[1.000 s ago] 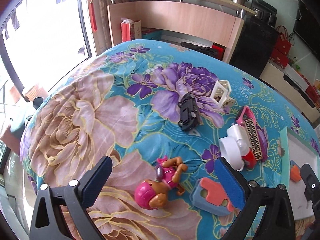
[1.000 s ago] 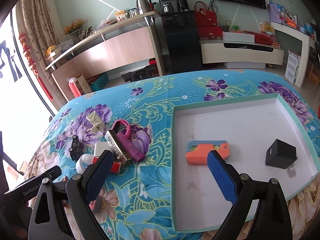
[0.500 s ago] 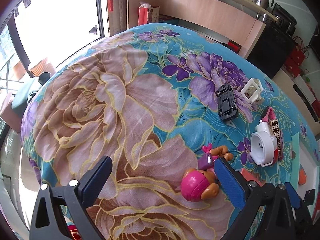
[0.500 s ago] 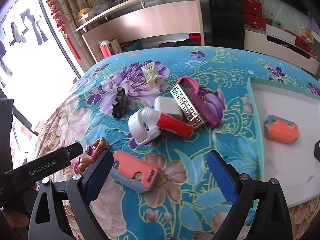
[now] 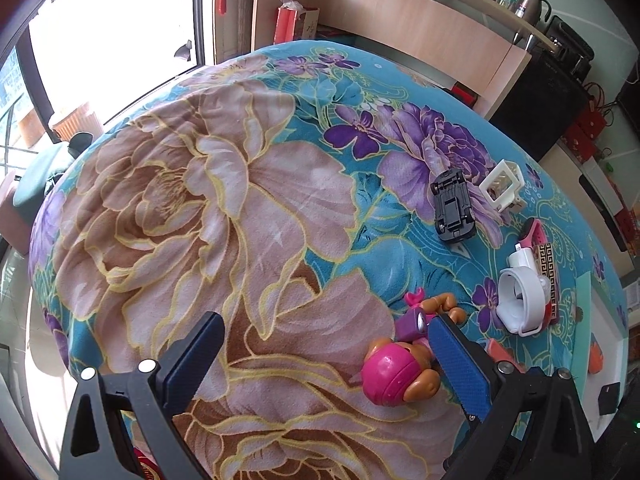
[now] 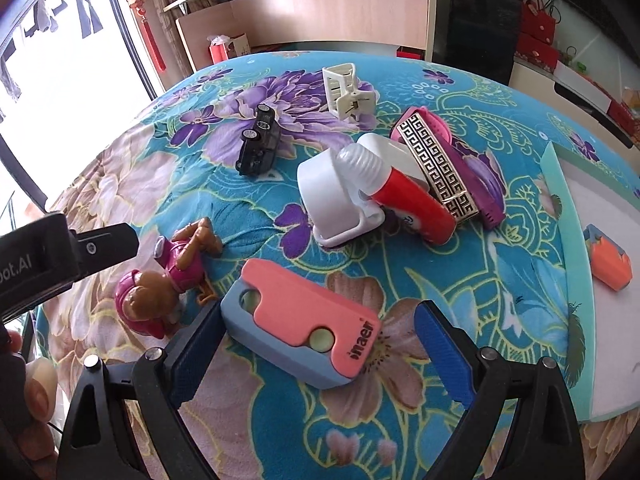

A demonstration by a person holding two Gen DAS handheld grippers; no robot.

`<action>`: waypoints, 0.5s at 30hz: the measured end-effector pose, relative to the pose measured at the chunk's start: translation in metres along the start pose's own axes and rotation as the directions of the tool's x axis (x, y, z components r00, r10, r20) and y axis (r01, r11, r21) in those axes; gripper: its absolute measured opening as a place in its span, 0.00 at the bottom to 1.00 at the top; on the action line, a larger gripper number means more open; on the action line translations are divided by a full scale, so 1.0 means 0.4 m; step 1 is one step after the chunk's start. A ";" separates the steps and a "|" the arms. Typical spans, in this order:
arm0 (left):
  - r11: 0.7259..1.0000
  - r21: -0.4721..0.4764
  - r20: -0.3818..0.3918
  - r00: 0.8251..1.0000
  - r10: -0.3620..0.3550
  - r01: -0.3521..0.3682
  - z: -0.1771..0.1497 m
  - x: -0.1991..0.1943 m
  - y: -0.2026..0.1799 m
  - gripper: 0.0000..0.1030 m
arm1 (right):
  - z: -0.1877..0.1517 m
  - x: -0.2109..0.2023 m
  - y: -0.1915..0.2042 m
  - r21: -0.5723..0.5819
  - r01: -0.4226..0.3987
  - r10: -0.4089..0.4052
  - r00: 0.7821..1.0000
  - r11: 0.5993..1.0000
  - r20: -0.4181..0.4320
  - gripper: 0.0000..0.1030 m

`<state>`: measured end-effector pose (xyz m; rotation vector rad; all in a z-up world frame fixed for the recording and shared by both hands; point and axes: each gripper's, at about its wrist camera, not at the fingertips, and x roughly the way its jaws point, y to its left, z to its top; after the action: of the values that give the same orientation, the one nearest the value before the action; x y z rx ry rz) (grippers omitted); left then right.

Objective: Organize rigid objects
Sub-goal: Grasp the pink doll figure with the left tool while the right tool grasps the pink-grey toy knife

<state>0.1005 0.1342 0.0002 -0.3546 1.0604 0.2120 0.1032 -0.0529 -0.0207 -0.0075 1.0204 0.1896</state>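
My right gripper point(image 6: 320, 344) is open, its blue pads on either side of a pink and blue-grey block toy point(image 6: 300, 324) lying on the flowered cloth. A pink-helmeted puppy figure point(image 6: 160, 280) lies just left of it. In the left wrist view my left gripper point(image 5: 328, 364) is open and empty, with the puppy figure point(image 5: 400, 368) by its right finger. Farther off lie a black toy car point(image 6: 258, 144), a white clip point(image 6: 346, 90), a white and red squeezer point(image 6: 360, 200) and a pink comb with a gold-patterned bar point(image 6: 448, 164).
A teal-rimmed white tray point(image 6: 568, 248) lies at the right and holds an orange and blue toy point(image 6: 606, 258); a small black cube point(image 5: 608, 398) shows in it in the left wrist view. The left gripper body point(image 6: 60, 248) is at the left. Shelves stand behind the table.
My right gripper has swung left from over the tray and come down around the pink and blue-grey block. My left gripper has shifted left, so the toys now sit at its right.
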 end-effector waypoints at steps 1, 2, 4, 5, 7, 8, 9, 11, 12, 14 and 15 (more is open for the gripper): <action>1.000 0.005 -0.002 1.000 -0.005 0.005 -0.001 0.001 -0.005 1.00 | 0.000 0.001 -0.006 0.004 0.009 -0.009 1.000 1.000 -0.001 0.92; 1.000 0.011 -0.005 1.000 -0.011 0.011 -0.002 0.003 -0.009 1.00 | 0.000 0.001 -0.012 0.007 0.017 -0.017 1.000 1.000 -0.002 0.92; 0.999 0.022 -0.019 1.000 -0.023 0.024 -0.005 0.011 -0.019 1.00 | -0.001 -0.001 -0.024 0.014 0.031 -0.031 1.000 0.999 -0.002 0.92; 0.999 0.028 -0.027 0.999 -0.030 0.031 -0.008 0.014 -0.024 1.00 | 0.000 -0.002 -0.031 0.019 0.037 -0.037 0.999 0.999 -0.002 0.92; 0.998 0.039 -0.039 0.998 -0.042 0.043 -0.011 0.018 -0.036 1.00 | -0.001 -0.005 -0.045 0.032 0.048 -0.048 0.999 0.998 -0.002 0.91; 0.998 0.047 -0.044 0.998 -0.045 0.047 -0.013 0.020 -0.043 1.00 | -0.001 -0.006 -0.052 0.040 0.051 -0.051 0.999 0.998 -0.002 0.91; 0.997 0.056 -0.049 0.998 -0.048 0.050 -0.016 0.023 -0.049 1.00 | -0.001 -0.006 -0.060 0.046 0.055 -0.055 0.998 0.997 -0.002 0.90; 0.996 0.067 -0.065 0.997 -0.048 0.052 -0.021 0.031 -0.059 1.00 | -0.002 -0.009 -0.070 0.057 0.063 -0.063 0.998 0.996 -0.001 0.86; 0.996 0.069 -0.075 0.996 -0.047 0.052 -0.024 0.037 -0.063 1.00 | -0.002 -0.011 -0.076 0.062 0.067 -0.067 0.998 0.996 0.000 0.83; 0.996 0.075 -0.087 0.995 -0.044 0.050 -0.028 0.046 -0.068 1.00 | -0.002 -0.012 -0.085 0.068 0.071 -0.072 0.997 0.995 0.001 0.82; 0.996 0.078 -0.090 0.995 -0.040 0.047 -0.029 0.049 -0.070 1.00 | -0.002 -0.012 -0.089 0.071 0.072 -0.072 0.997 0.995 0.001 0.82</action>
<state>0.1098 0.1038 -0.0172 -0.3167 1.1438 0.1151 0.1056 -0.0888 -0.0198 0.0200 1.0214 0.0875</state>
